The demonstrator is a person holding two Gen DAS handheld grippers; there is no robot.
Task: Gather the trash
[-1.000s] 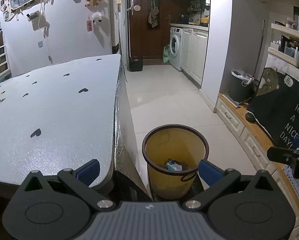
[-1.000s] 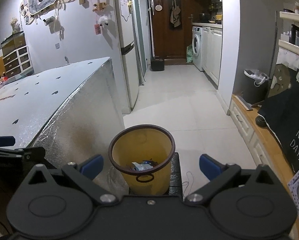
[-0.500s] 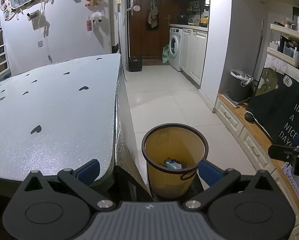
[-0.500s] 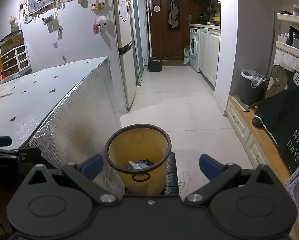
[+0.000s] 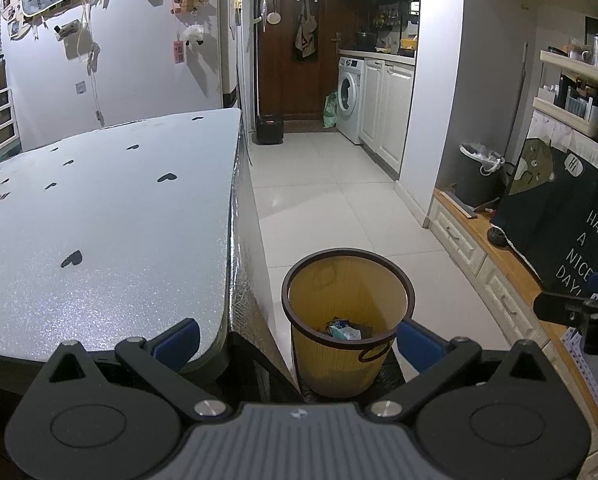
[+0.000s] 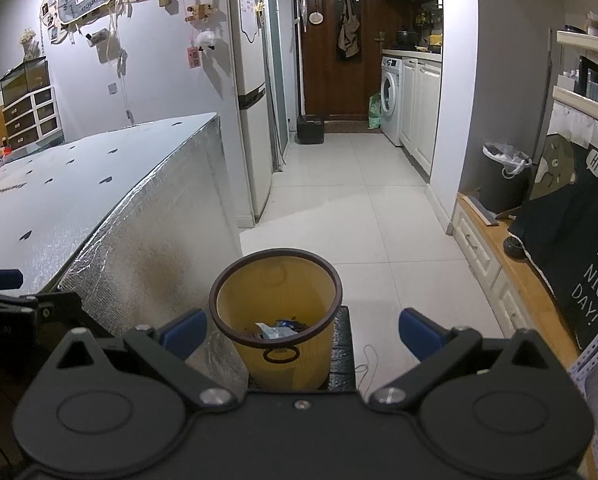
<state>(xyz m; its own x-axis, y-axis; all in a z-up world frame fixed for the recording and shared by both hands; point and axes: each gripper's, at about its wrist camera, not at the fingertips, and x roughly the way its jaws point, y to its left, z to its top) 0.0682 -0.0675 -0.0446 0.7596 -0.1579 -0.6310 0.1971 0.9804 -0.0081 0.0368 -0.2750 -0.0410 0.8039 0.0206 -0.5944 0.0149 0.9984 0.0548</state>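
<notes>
Holding crumpled trash, the yellow bin sits below both grippers' spread, empty fingers.

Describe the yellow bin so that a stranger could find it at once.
Start at the silver table. On the floor by its near corner stands the yellow bin, trash inside. Its dark rim and ring handle set it apart from the dark, bag-lined bin by the wall.

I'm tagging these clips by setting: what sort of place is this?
Most likely a lived-in flat, by its kitchen: a washing machine beside white cabinets, a fridge, and a yellow wastebasket on tiled floor.
</notes>
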